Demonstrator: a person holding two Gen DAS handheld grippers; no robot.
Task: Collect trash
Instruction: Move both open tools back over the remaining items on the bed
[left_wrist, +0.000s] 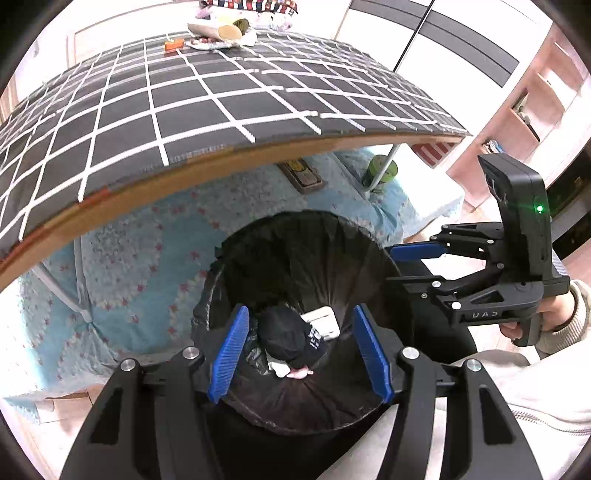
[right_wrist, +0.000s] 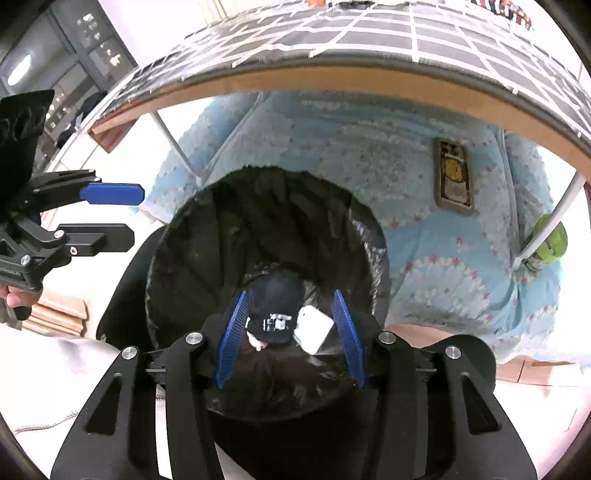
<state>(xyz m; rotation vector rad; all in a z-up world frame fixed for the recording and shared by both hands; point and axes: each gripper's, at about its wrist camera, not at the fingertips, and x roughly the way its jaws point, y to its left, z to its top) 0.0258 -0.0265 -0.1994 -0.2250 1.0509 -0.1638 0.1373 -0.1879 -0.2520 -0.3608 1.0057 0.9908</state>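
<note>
- Both my grippers hang over the trash bin (left_wrist: 295, 258), which stands on the floor just in front of the table's edge (left_wrist: 229, 162).
- My left gripper (left_wrist: 301, 350) is spread wide and holds nothing; between its fingers, down in the bin, lie a dark wrapper (left_wrist: 291, 338) and a white packet (left_wrist: 321, 321).
- My right gripper (right_wrist: 291, 336) is equally wide, empty, above the same trash.
- More trash (left_wrist: 221, 35) sits at the tabletop's far edge, well apart from both grippers.
- A blue blanket (left_wrist: 147, 258) lies under the table.
</note>
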